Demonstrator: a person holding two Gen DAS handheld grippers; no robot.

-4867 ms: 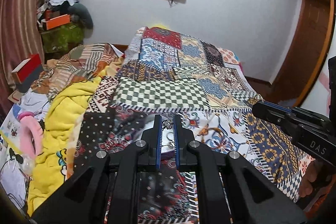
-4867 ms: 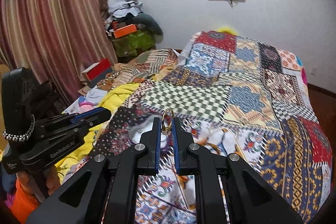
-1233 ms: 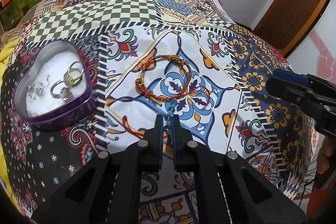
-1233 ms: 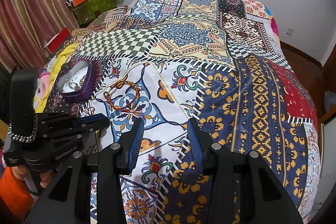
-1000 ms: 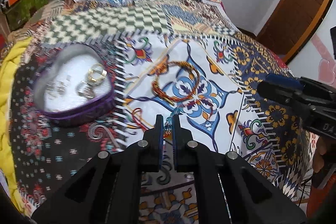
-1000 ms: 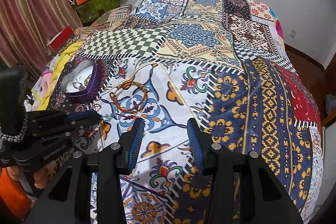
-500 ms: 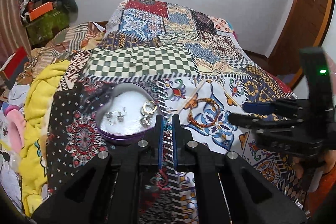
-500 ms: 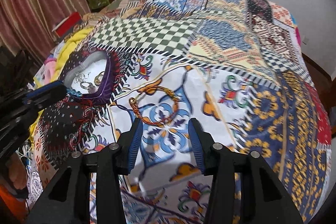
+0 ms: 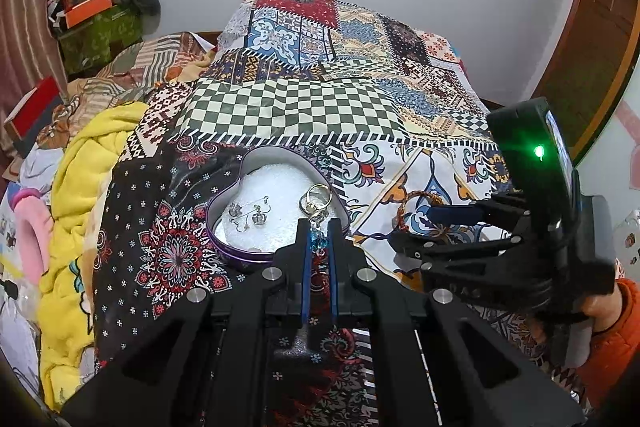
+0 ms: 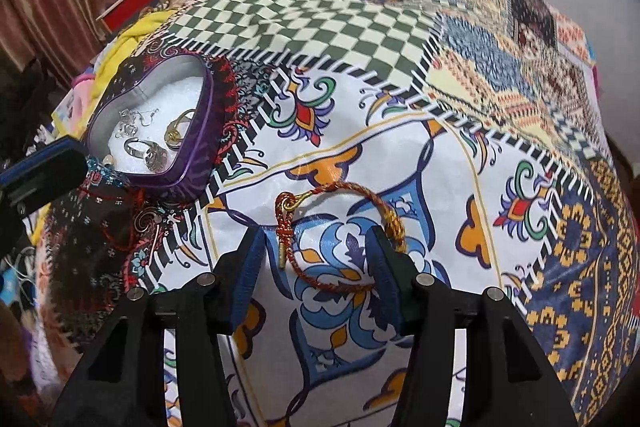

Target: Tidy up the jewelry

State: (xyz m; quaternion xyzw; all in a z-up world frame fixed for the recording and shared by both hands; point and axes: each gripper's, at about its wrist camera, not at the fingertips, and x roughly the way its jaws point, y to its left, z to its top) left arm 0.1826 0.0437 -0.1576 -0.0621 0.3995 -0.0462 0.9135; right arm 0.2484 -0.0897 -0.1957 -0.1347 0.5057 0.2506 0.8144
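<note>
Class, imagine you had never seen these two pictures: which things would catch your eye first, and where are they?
The patchwork bedspread fills both views. On it sits a heart-shaped tin holding rings and earrings. The left gripper pinches a blue-beaded piece at the tin's near edge, and the open right gripper straddles a red-and-gold cord bracelet.

Even, soft indoor light; strong fisheye bending and dark corners; right view slightly blurred.

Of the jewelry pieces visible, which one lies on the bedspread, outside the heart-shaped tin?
The red-and-gold braided bracelet lies on the white patch, between the open right gripper fingers. The rings and earrings rest inside the tin.
</note>
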